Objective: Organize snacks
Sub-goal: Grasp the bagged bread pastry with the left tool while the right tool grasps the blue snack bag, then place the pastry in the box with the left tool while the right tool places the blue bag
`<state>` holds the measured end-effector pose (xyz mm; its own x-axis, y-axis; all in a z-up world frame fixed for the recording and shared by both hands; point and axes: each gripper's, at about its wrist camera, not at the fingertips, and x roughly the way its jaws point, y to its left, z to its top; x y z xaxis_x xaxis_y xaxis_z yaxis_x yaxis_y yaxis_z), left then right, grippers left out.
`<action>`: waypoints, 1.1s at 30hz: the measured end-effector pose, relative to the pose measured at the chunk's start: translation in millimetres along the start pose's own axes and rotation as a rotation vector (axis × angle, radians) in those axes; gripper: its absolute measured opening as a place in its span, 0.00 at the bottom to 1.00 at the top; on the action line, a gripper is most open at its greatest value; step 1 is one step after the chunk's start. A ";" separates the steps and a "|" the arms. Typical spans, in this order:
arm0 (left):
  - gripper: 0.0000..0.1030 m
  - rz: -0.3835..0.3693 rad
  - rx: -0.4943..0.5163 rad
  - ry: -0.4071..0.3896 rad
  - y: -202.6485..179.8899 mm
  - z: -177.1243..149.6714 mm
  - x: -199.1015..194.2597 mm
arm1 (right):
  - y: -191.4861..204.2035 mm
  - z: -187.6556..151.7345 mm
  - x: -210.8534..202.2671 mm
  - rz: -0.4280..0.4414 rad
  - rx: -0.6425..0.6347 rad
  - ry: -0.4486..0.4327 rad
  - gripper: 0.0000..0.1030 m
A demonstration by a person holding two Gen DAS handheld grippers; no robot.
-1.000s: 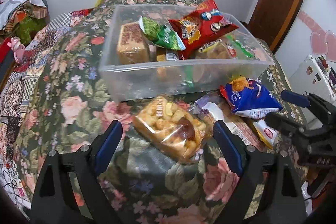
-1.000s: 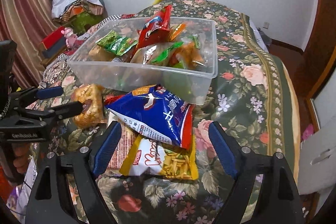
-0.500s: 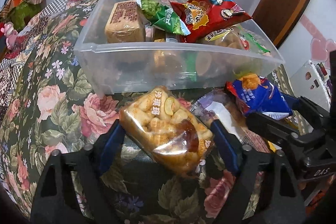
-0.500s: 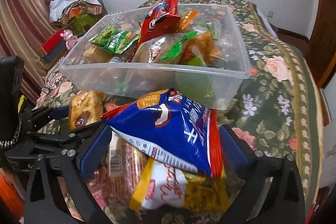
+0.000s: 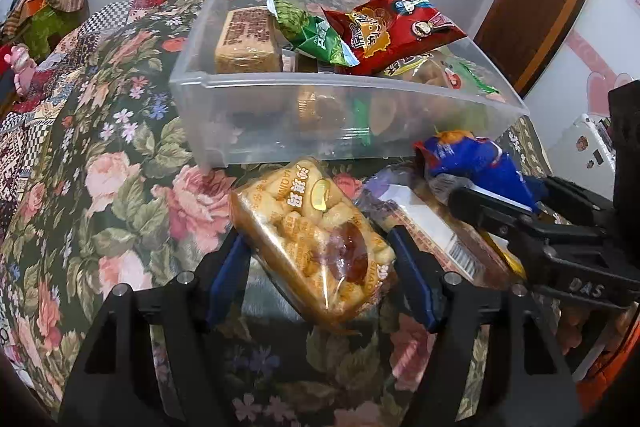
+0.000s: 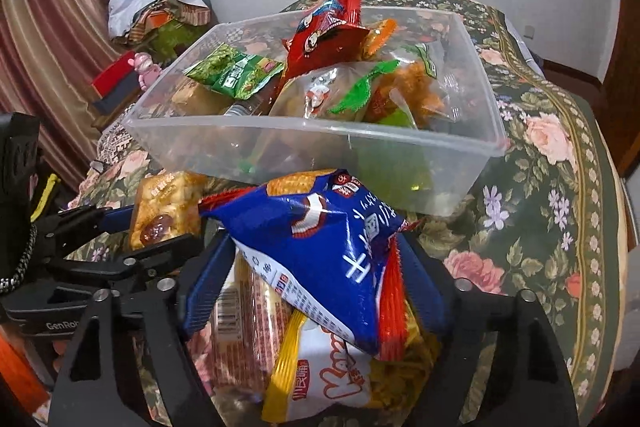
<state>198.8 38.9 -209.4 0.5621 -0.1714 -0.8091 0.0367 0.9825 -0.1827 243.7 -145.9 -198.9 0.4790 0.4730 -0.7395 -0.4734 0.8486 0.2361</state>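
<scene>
Packets fill both your tongs: the left gripper [image 5: 318, 251] is clamped on the clear biscuit pack [image 5: 312, 239], the right gripper [image 6: 316, 267] on the blue bag [image 6: 320, 247], each lifted clear of the flowered cloth [image 5: 120, 187], likely for dropping in. Beyond both tips sits the clear bin [image 6: 320, 143], already crowded.

A blue snack bag [image 6: 328, 251] and red snack bag [image 5: 396, 27] lie above a dark green rose-patterned cloth [image 5: 100, 163].
</scene>
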 end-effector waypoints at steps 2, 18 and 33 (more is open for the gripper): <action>0.68 0.002 0.003 -0.007 -1.0 -1.6 -5.8 | -1.8 -1.6 -0.3 0.014 0.013 0.000 0.61; 0.68 0.003 0.039 -0.130 -14.4 8.2 -67.1 | 9.0 -3.4 -42.8 0.038 -0.011 -0.081 0.56; 0.68 -0.015 0.043 -0.234 -22.7 43.8 -90.7 | 6.2 25.6 -81.2 0.002 0.003 -0.243 0.56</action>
<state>183.2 35.3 -107.4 0.7371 -0.1694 -0.6542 0.0789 0.9830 -0.1656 220.8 -172.9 -121.3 0.6419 0.5173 -0.5660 -0.4724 0.8482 0.2395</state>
